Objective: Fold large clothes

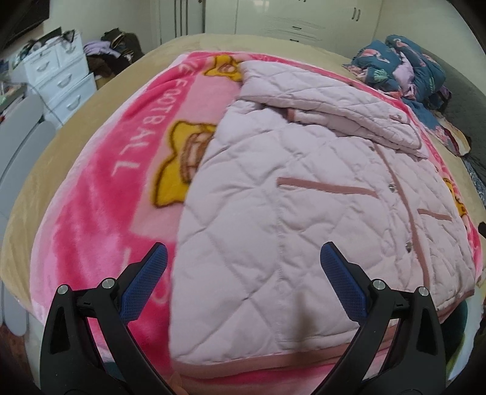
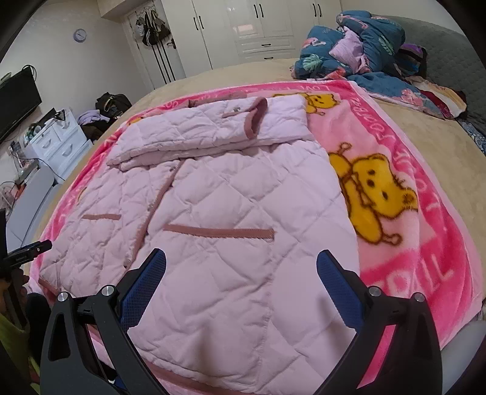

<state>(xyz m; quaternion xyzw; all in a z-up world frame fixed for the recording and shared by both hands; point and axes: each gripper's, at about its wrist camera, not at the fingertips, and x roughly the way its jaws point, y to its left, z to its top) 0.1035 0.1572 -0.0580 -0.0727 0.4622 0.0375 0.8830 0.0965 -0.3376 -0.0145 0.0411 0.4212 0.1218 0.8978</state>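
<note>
Both the left gripper [image 1: 243, 261] and right gripper [image 2: 241, 264] gape empty above the quilted jacket [image 1: 303, 197]; its near hem hides behind them.

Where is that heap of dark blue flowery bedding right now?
The blue bedding heap lies at the far right corner of the bed in both views, beyond the pink blanket and the quilted jacket, near the white wardrobes.

The jacket's [image 1: 303, 212] near hem (at the bed's near edge) is cut off behind both tools' arms; the blanket's [image 1: 100, 212] lettering blurs.
</note>
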